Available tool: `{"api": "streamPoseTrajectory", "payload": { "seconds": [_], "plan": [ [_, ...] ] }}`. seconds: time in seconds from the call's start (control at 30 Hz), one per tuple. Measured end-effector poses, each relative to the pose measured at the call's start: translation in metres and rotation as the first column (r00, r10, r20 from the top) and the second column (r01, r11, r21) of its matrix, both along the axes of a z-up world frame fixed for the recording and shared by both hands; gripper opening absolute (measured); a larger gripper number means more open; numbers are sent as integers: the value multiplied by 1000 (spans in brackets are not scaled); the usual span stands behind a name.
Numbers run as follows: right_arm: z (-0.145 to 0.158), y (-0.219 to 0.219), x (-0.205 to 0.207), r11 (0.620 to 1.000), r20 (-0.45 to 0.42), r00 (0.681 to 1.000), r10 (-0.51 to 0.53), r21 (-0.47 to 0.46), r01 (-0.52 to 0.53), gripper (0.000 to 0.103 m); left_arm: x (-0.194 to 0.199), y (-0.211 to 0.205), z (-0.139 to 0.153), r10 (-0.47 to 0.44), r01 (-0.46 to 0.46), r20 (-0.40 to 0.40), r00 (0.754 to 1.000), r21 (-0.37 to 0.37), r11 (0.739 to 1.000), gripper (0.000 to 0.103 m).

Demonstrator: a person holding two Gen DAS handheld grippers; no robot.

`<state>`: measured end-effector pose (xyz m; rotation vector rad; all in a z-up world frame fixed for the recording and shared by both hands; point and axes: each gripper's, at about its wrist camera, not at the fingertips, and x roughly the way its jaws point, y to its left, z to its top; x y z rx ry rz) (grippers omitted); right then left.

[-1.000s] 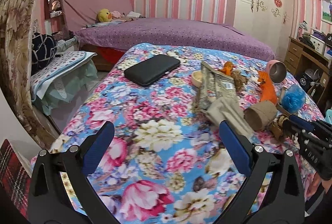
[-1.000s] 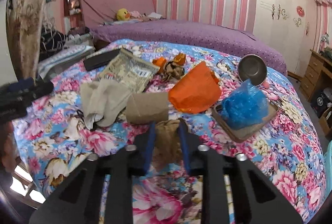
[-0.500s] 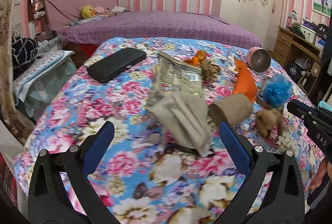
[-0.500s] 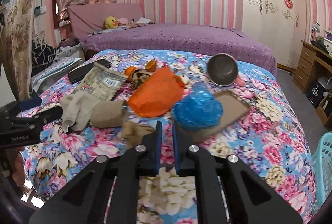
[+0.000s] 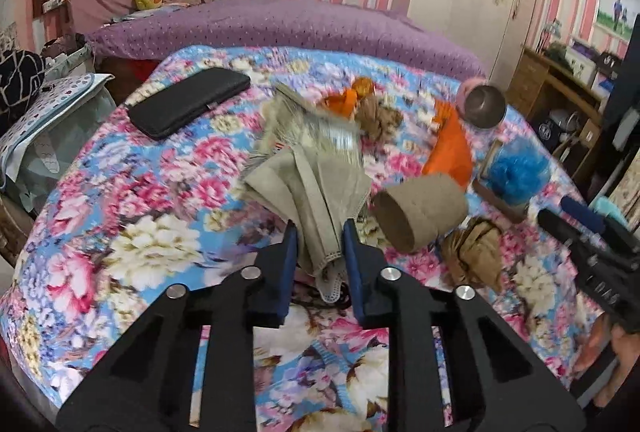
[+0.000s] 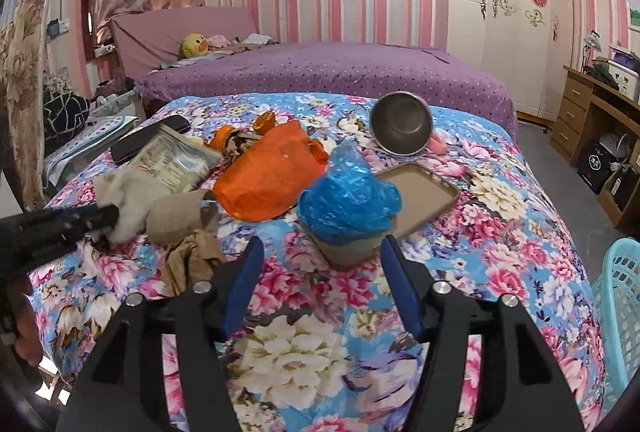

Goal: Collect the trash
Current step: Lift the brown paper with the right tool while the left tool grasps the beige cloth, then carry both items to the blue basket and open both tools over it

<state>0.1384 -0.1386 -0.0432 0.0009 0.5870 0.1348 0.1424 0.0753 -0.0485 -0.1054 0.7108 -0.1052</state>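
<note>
On the flowered bedspread point(image 5: 140, 216) lies a heap of litter. My left gripper point(image 5: 318, 232) is closing, and its blue pads pinch the near end of a beige cloth point(image 5: 312, 184). Right of the cloth lie a cardboard tube point(image 5: 420, 208) and a crumpled brown paper point(image 5: 476, 252). My right gripper point(image 6: 322, 246) is opening with nothing between its jaws. Just beyond its tips a blue plastic bag point(image 6: 348, 196) sits on a brown tray point(image 6: 428, 192). An orange bag point(image 6: 268, 172) and a printed packet point(image 6: 172, 160) lie further back.
A metal bowl point(image 6: 402, 128) lies tipped behind the tray. A black case point(image 5: 188, 100) rests at the back left of the bed. A turquoise basket point(image 6: 616, 312) stands by the bed's right side. A purple bed point(image 6: 320, 72) and a wooden desk point(image 6: 580, 104) stand beyond.
My left gripper moved up to the beige cloth and went from wide open to closed on it. My right gripper let go of the crumpled brown paper, swung right to the blue bag and opened.
</note>
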Motion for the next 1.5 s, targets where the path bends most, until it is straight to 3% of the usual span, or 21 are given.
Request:
{"api": "streamPoseTrajectory", "payload": {
  "seconds": [0.1,0.23,0.43,0.7,0.83,0.9,1.03,1.5],
  "plan": [
    [1,10,-4,1000,14,1000,18,-16,-18,69,-12,11,13,-3,4,41,999,-32,999,18],
    [0,32,-7,998,27,999,47,-38,-46,72,-23,20,24,6,-6,94,996,3,1000,18],
    [-6,61,-2,997,2,998,69,-29,-69,72,-20,29,18,34,-40,98,995,61,997,18],
    [-15,86,7,995,-59,995,86,-43,-89,71,-18,32,19,19,-25,124,992,48,999,18],
    [-20,92,10,988,-93,984,150,-32,-154,45,-16,35,18,33,-38,119,992,40,998,18],
    [-20,93,9,985,-90,981,171,-18,-173,40,-16,36,18,41,-46,119,992,41,998,18],
    [-16,86,5,984,-62,982,178,24,-177,38,-17,35,20,46,-52,127,991,45,998,18],
    [23,8,-10,996,70,994,83,5,-83,38,-24,-9,38,1,-9,166,986,46,999,18]
  ]
}}
